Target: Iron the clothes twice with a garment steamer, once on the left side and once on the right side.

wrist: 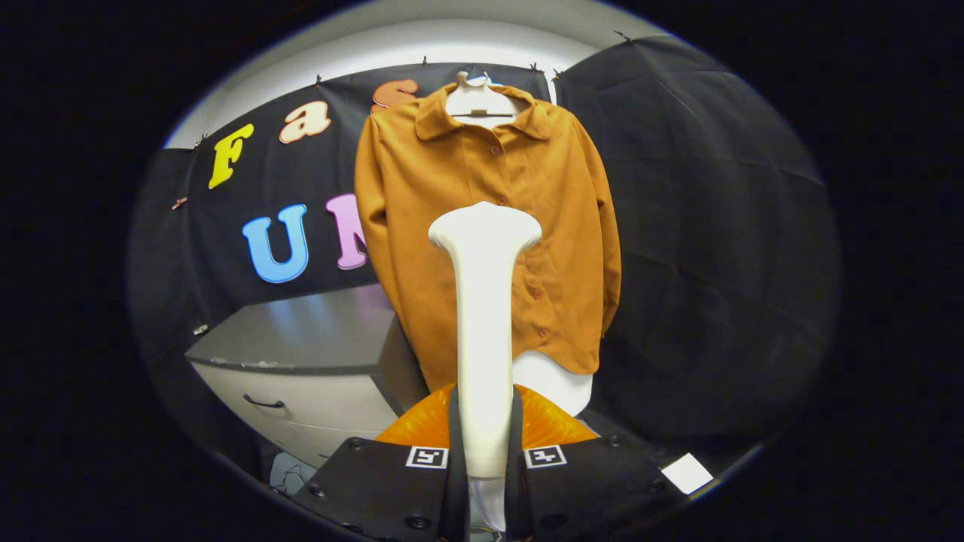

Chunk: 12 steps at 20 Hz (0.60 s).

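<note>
Shirt: mustard-brown, long-sleeved, buttoned cloth shirt (482, 226), hung on a pale hanger (480, 105) against the black cloth booth wall (700, 226); collar open, front placket closed, both sleeves hanging straight at the sides.
Steamer: white plastic garment steamer (483, 316) with a long upright handle and a wide flared head, raised in front of the shirt's middle, at about chest height on the placket.
Gripper: two-finger gripper (483, 452), clamped on the lower handle of the steamer, one finger pressing on each side, no gap showing between fingers and handle.
Head to cloth: contact or a small gap, impossible to tell from this angle; head seen from behind, steam plate hidden.
Position on shirt: centred, over the button line, on neither the left half nor the right half.
Steam: none visible.
Progress: tool in hand and brought up to the garment; no visible sign on the cloth of a finished pass, fabric smooth on both halves alike.
Judgement: either pass could be pending; nothing in view settles how many of the two are done.
Left to do, at most: one stroke down the left side, one down the right.
Surroundings: grey cabinet (301, 354) with a drawer handle, low beside the shirt, below the hem line; white rounded base (553, 380) under the hem.
</note>
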### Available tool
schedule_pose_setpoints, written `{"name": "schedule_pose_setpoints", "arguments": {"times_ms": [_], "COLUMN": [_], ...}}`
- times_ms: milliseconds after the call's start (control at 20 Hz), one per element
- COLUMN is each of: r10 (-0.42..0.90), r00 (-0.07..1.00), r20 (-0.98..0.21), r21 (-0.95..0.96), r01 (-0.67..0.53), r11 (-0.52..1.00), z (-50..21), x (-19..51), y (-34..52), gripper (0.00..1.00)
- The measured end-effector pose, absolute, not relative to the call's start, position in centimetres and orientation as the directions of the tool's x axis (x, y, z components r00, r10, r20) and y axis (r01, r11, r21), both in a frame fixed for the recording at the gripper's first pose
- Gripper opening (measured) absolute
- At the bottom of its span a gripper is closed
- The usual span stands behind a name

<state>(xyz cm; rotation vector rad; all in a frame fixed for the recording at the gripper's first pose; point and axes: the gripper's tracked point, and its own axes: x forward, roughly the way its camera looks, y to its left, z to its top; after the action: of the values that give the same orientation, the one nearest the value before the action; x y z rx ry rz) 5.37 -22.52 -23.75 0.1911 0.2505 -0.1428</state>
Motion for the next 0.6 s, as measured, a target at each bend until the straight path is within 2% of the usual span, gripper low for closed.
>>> {"name": "schedule_pose_setpoints", "arguments": {"times_ms": [300,600], "r10": [-0.1,-0.051], "r00": [0.993,0.998], "r20": [-0.063,0.042], "r21": [0.161,0.169], "r01": [0.109,0.043], "r11": [0.981,0.985], "z": [-12.5,-4.8], "x": [5.3,4.5], "y": [-18.9,-14.0], "gripper": [0.22,0.21]}}
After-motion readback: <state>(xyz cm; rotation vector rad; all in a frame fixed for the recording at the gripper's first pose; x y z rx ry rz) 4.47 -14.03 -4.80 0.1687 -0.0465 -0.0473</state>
